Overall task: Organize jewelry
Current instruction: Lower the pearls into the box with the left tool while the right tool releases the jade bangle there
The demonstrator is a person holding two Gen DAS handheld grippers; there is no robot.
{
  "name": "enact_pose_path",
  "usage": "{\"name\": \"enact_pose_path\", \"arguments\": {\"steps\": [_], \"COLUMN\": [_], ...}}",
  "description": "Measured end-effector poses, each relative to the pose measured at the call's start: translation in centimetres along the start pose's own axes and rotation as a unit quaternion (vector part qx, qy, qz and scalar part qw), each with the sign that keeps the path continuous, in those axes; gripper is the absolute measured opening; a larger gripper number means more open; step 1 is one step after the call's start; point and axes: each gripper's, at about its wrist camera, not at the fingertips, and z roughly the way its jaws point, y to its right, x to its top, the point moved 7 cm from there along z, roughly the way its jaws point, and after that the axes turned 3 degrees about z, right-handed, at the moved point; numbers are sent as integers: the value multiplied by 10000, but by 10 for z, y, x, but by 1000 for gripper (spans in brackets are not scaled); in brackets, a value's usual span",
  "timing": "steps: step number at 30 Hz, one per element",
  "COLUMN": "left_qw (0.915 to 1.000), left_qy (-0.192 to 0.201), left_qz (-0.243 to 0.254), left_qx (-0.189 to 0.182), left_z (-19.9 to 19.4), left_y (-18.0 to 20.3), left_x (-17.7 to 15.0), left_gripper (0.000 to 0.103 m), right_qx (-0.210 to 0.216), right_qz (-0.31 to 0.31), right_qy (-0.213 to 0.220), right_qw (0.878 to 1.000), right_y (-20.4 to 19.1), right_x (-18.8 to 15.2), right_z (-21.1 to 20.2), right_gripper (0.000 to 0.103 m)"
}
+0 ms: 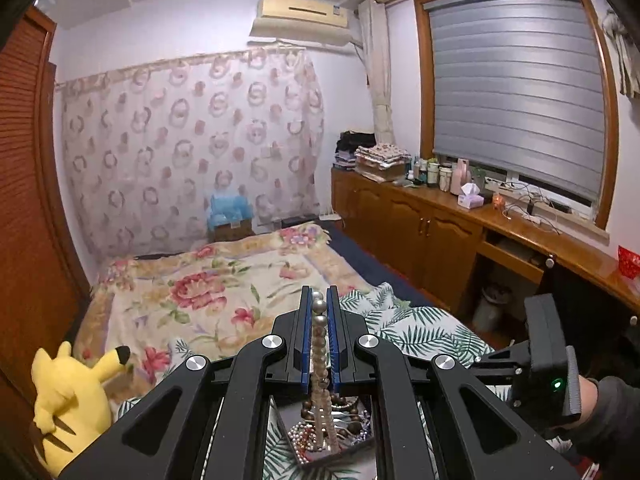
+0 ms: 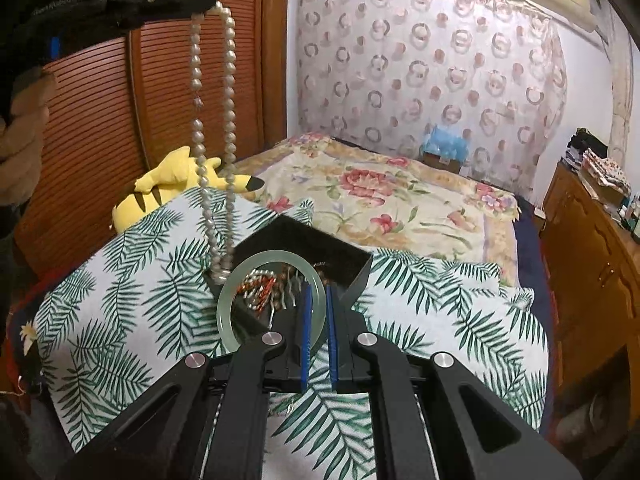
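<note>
pearl necklace (image 2: 229,92): clamped at top by L gripper, hangs in two strands, lower end dips to near corner of the box; in L wrist view beads run up between the blue pads
jade bangle (image 2: 272,300): pale green ring, pinched at its near rim by R gripper, held tilted just over the box opening
jewelry box (image 2: 320,246): black, open, sits on leaf-print cloth; inside a tangle of beads, chains, brown bead bracelet, reddish bits
L gripper (image 1: 319,296): jaws together on pearl necklace, raised above the box
R gripper (image 2: 319,292): jaws together on jade bangle rim
R hand (image 1: 600,404): dark sleeve, seen at right edge of L wrist view gripping its tool
leaf-print cloth (image 2: 120,280): white w/ green fronds, spread on near end of bed
bed (image 2: 380,196): floral blanket beyond the cloth
yellow plush (image 2: 168,184): lies at bed's left edge, by wooden louvred wardrobe (image 2: 192,92)
bkgd: patterned curtain (image 1: 192,140), AC unit (image 1: 300,14), window blind (image 1: 516,92), wood counter (image 1: 500,216) w/ bottles, tissue box
</note>
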Motion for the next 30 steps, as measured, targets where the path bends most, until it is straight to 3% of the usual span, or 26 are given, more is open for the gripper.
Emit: {"name": "enact_pose_path", "arguments": {"steps": [12,18,30], "left_qw": [9944,9875,9802], "left_qy": [-928,-1406,-1714], "left_qz": [-483,-717,-946], "left_qx": [-158,19,310], "left_z": [51,68,67], "left_y": [-16,-29,-49], "left_x": [-77,-122,-161], "left_gripper": [7,7,12], "right_qx": [24,56,228], "right_qz": [-9,7,-58], "right_qy": [-21,-134,-451], "right_qw": [10000,9999,9987], "right_y": [11,12,0], "right_x": [20,22,20], "right_z": [25,47,99], "right_gripper": [8,8,8]}}
